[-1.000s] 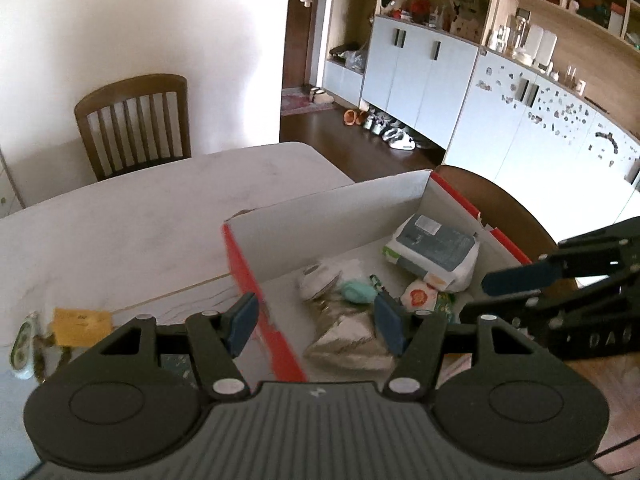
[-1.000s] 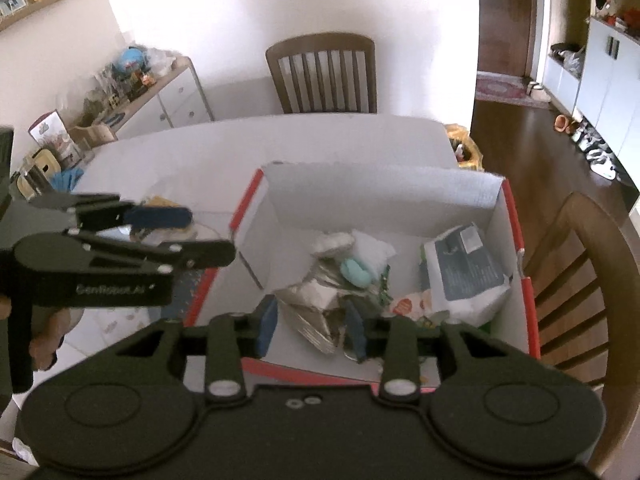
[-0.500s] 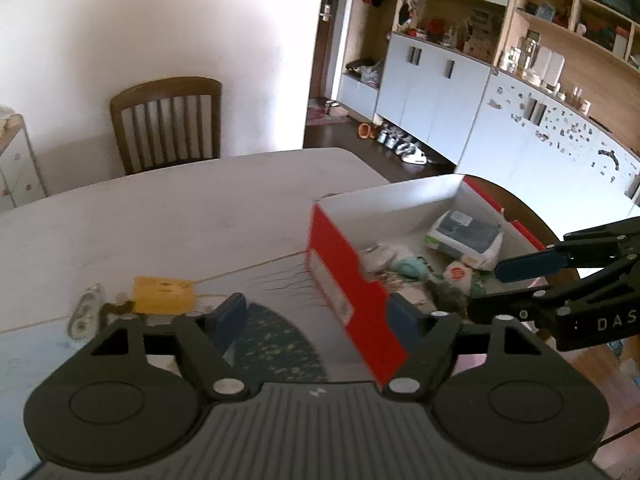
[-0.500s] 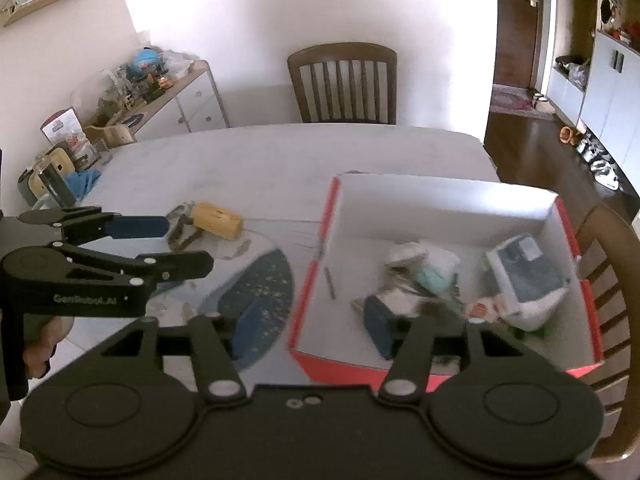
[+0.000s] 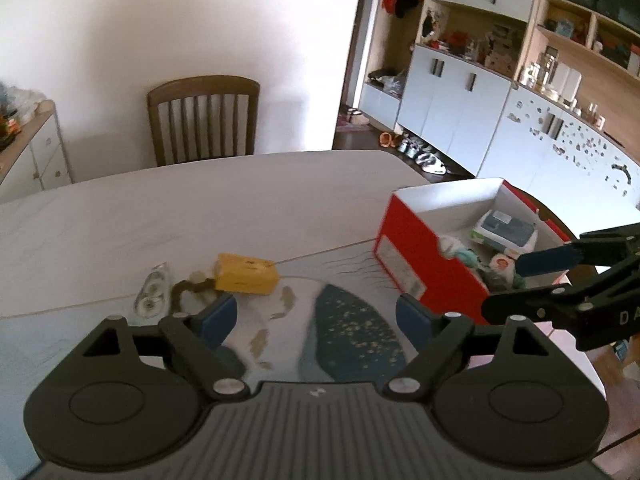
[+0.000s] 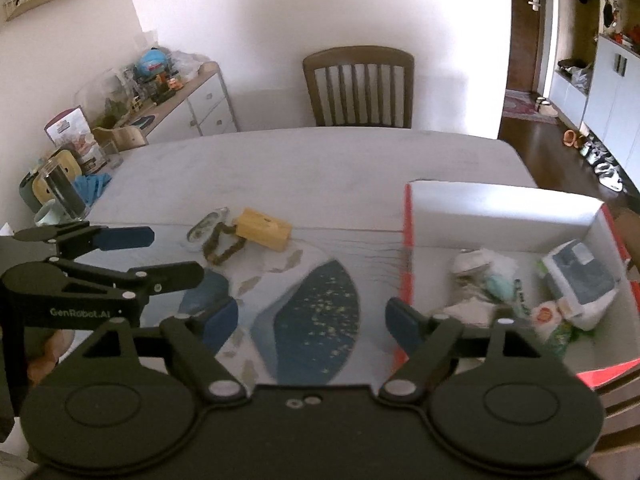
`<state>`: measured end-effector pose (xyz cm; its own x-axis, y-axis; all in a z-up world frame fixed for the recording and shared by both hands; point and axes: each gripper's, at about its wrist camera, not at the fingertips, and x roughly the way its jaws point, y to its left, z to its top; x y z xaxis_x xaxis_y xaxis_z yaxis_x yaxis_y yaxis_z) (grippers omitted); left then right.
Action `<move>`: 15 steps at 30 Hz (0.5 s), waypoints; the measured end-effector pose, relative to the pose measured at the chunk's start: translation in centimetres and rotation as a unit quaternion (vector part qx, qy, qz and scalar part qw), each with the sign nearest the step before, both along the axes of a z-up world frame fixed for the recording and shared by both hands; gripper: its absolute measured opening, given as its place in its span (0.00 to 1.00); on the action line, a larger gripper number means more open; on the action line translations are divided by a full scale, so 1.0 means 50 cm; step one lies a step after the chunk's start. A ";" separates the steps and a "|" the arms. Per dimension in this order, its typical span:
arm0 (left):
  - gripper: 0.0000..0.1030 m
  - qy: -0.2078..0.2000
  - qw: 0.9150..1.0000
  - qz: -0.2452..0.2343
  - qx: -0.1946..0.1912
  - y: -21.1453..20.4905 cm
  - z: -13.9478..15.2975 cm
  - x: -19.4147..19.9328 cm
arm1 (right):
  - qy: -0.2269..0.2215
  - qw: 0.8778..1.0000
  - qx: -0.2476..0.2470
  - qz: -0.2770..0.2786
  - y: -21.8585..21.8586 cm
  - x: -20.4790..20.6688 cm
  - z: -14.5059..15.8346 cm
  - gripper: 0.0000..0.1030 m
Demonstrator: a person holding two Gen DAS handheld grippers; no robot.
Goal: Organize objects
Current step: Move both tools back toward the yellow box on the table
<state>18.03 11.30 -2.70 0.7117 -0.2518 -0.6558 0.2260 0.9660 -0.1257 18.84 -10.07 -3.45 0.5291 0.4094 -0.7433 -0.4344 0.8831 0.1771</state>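
A red and white cardboard box [image 5: 416, 240] stands at the table's right end; it also shows in the right wrist view [image 6: 496, 212]. It holds a grey-topped packet [image 6: 580, 280], a teal item [image 6: 500, 284] and small wrappers. On the table lie a yellow block [image 5: 245, 274], a brown bead loop [image 6: 220, 246] and a clear tape dispenser [image 5: 152, 294]. My left gripper [image 5: 316, 318] is open and empty above the mat, near the yellow block. My right gripper [image 6: 310, 320] is open and empty, over the mat beside the box's left wall.
A blue and white patterned mat [image 6: 308, 304] covers the near table. A wooden chair [image 6: 358, 86] stands at the far side, another at the right [image 5: 544, 216]. A sideboard with clutter [image 6: 160, 96] is at the left. Cups [image 6: 60, 192] sit at the table's left edge.
Both grippers have pulled back and to the left, away from over the box. The right gripper's jaws have opened wider. The yellow block, beads and dispenser have come into view.
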 end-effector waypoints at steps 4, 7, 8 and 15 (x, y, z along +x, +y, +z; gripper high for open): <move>0.85 0.004 1.000 0.012 0.004 0.044 -0.014 0.004 | -0.001 1.000 0.001 0.005 0.037 0.002 -0.007 0.89; 0.89 0.006 1.000 0.024 0.002 0.076 -0.026 0.008 | -0.005 1.000 0.001 0.009 0.065 0.006 -0.011 0.98; 0.95 0.005 1.000 0.029 0.001 0.086 -0.030 0.009 | -0.006 1.000 0.002 0.012 0.073 0.009 -0.011 0.99; 1.00 0.002 0.999 0.054 0.007 0.154 -0.062 0.040 | -0.008 1.000 -0.004 0.029 0.135 0.052 -0.025 0.99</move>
